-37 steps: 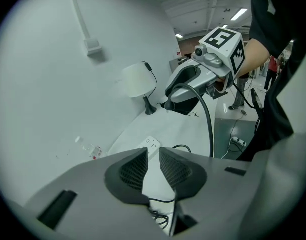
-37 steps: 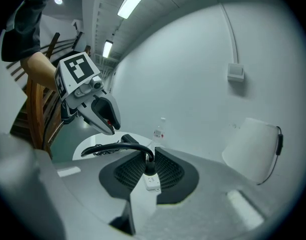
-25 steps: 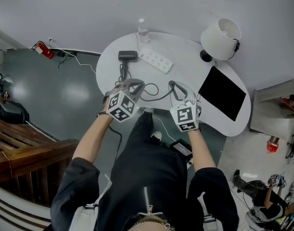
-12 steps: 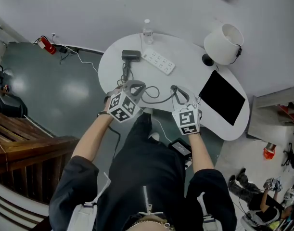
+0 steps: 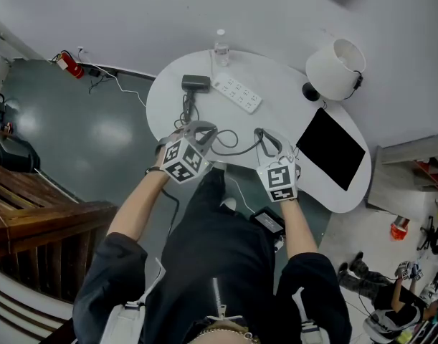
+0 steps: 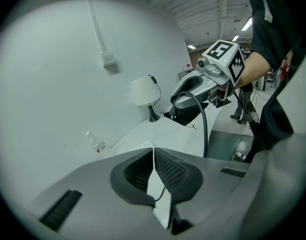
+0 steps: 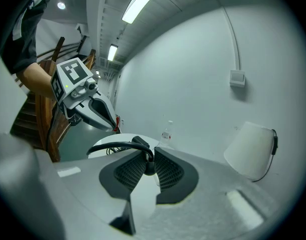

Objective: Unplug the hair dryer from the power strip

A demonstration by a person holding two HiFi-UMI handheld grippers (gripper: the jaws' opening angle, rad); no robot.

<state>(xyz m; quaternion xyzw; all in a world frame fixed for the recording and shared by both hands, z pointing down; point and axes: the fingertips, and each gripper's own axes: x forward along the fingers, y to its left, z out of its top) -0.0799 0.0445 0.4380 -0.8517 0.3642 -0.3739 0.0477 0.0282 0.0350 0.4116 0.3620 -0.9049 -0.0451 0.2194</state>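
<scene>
Head cam: white rounded surface [image 5: 279, 113], both claws over its near edge. Left claw [image 5: 198, 127] and right claw [image 5: 262, 135] sit apart, with the dark cord [image 5: 240, 149] looping between them. Cord runs back to the hair dryer [image 5: 195, 83] at far left. Power strip [image 5: 235, 92] lies just right of the dryer. Bottle [image 5: 220, 46] stands at the far edge, lamp [image 5: 336, 67] far right, black flat panel [image 5: 330, 147] near the lamp.

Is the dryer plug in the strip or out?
Out: the right gripper jaws grip the plug, clear of the power strip.
</scene>
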